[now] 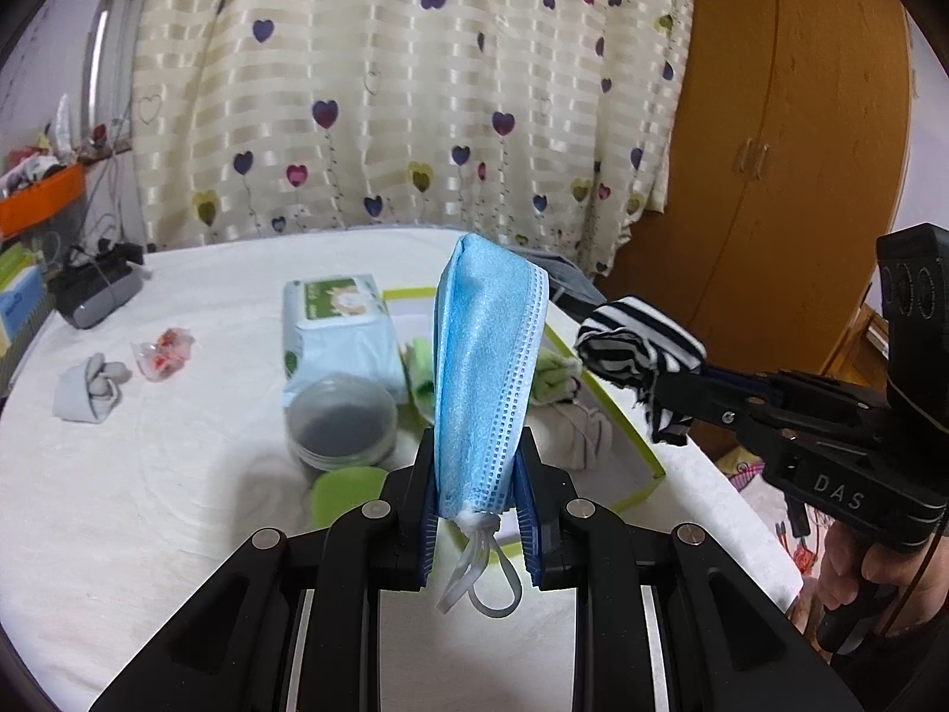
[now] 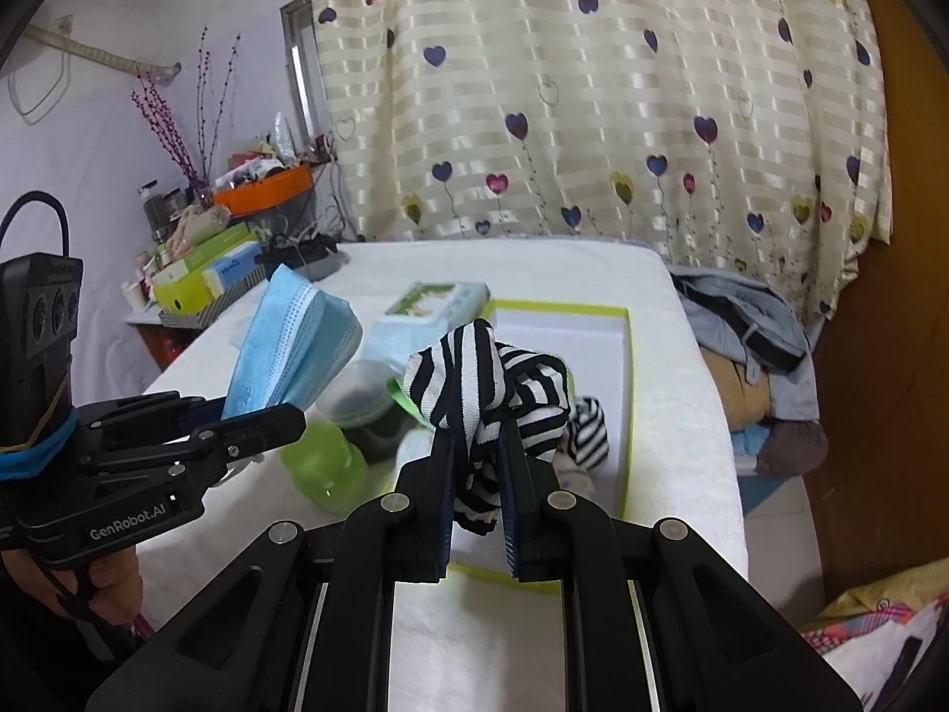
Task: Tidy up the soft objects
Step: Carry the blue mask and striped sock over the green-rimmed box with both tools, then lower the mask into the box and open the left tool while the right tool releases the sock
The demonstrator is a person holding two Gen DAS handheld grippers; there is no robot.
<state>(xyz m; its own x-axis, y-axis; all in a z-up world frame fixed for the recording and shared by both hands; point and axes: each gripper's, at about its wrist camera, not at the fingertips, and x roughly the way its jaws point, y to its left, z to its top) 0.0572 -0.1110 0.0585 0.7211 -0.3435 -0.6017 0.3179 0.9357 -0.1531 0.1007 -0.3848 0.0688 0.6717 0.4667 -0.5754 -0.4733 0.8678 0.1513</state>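
Note:
My left gripper (image 1: 477, 463) is shut on a folded blue face mask (image 1: 486, 368), held upright above the white table; it also shows in the right wrist view (image 2: 284, 344). My right gripper (image 2: 477, 445) is shut on a black-and-white striped cloth (image 2: 486, 385), held above the green-edged box (image 2: 623, 403); the cloth shows in the left wrist view (image 1: 640, 350). Inside the box lie a green cloth (image 1: 551, 380) and a striped sock (image 2: 587, 433). A grey sock pair (image 1: 89, 391) lies at the table's left.
A wet-wipes pack (image 1: 338, 332), a clear lidded tub (image 1: 341, 421) and a green lid (image 1: 347, 492) sit mid-table. A candy wrapper (image 1: 163, 353) and a black device (image 1: 95, 291) lie left. A clothes pile (image 2: 747, 326) sits beyond the table's right edge.

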